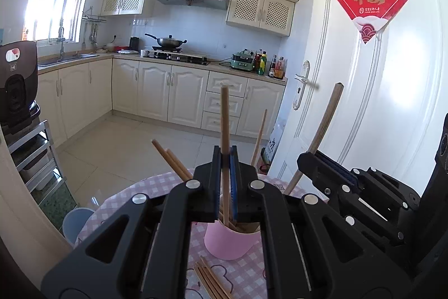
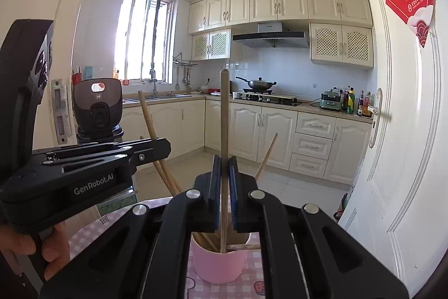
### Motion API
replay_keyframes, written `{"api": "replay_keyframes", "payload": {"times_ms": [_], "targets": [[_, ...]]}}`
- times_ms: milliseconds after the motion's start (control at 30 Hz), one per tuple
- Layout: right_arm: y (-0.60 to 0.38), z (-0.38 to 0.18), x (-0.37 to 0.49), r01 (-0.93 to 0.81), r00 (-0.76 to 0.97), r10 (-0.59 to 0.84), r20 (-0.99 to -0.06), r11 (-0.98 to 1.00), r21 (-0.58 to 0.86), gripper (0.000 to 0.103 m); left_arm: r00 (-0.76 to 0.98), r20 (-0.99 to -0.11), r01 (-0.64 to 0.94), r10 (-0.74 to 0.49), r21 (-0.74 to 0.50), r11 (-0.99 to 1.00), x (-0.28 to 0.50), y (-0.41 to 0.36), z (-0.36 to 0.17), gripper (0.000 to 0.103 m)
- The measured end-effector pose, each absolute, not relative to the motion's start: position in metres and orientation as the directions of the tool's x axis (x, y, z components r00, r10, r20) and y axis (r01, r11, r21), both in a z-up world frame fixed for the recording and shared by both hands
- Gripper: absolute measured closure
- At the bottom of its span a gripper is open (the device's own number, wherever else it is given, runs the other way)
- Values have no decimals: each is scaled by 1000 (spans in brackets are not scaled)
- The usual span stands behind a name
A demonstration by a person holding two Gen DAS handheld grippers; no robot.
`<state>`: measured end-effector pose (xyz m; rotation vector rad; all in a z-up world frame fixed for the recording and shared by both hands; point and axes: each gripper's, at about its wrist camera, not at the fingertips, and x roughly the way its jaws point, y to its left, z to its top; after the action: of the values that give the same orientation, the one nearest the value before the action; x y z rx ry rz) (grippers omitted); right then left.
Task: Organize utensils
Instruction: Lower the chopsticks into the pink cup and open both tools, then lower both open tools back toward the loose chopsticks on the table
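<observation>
Two grippers, left gripper (image 1: 225,178) and right gripper (image 2: 224,187), each have jaws pinching one upright wooden chopstick (image 1: 224,119) over your pink cylindrical cup (image 2: 219,265), mid-counter, so each drops in tip-first.

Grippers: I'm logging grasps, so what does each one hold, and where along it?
Each is shut on one wooden chopstick, gripped partway up its shaft: the left gripper and the right gripper, lower ends in the pink cup.

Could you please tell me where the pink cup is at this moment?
In both wrist views the pink cup stands low and centre on the checked tablecloth, just beneath the gripper tips, with loose chopsticks lying before it.
</observation>
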<state>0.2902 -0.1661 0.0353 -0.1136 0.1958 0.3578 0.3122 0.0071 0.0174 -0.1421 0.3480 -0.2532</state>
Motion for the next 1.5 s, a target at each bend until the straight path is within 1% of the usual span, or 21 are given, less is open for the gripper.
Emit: {"api": "replay_keyframes", "payload": {"times_ms": [100, 500, 533, 600, 633, 667, 700, 767, 833, 967, 1067, 1167, 1300, 1367, 1500], "targets": [[-164, 33, 286, -355, 922, 328, -207, 928, -115, 98, 911, -320, 217, -262, -172, 961, 308, 6, 14, 97], [-170, 29, 280, -353, 920, 328, -216, 931, -90, 98, 917, -328, 194, -228, -133, 972, 298, 3, 17, 95], [-170, 29, 279, -350, 921, 325, -215, 933, -88, 98, 918, -329, 188, -222, -133, 973, 297, 5, 17, 90], [-171, 29, 278, -349, 921, 324, -218, 933, -85, 98, 924, -322, 172, -208, -137, 976, 293, 8, 18, 66], [-171, 29, 277, -347, 921, 324, -217, 934, -82, 97, 930, -312, 159, -196, -139, 977, 290, 10, 18, 45], [-171, 29, 277, -346, 921, 323, -217, 935, -80, 95, 936, -297, 152, -189, -145, 978, 287, 12, 19, 44], [-172, 30, 277, -344, 922, 320, -219, 936, -79, 94, 935, -299, 152, -191, -149, 977, 286, 13, 20, 44], [-173, 30, 275, -341, 922, 319, -218, 938, -70, 86, 932, -305, 155, -198, -160, 975, 284, 16, 21, 44], [-175, 31, 274, -339, 923, 319, -216, 939, -60, 82, 939, -293, 144, -182, -149, 978, 279, 17, 23, 43], [-176, 34, 267, -339, 924, 321, -208, 939, -55, 75, 949, -276, 122, -154, -131, 984, 270, 18, 27, 31], [-177, 35, 260, -336, 926, 320, -199, 941, -51, 73, 954, -267, 103, -135, -131, 986, 262, 21, 30, 26], [-179, 40, 250, -336, 929, 324, -180, 941, -40, 69, 968, -229, 72, -98, -121, 990, 250, 26, 34, 19], [-182, 45, 238, -337, 931, 329, -158, 941, -29, 64, 983, -174, 44, -58, -83, 996, 231, 27, 38, 15], [-183, 46, 233, -338, 931, 331, -150, 941, -23, 60, 986, -162, 41, -51, -65, 997, 224, 26, 39, 14], [-183, 44, 221, -339, 932, 334, -140, 941, -16, 55, 989, -142, 32, -37, -38, 999, 210, 26, 37, 12]]}}
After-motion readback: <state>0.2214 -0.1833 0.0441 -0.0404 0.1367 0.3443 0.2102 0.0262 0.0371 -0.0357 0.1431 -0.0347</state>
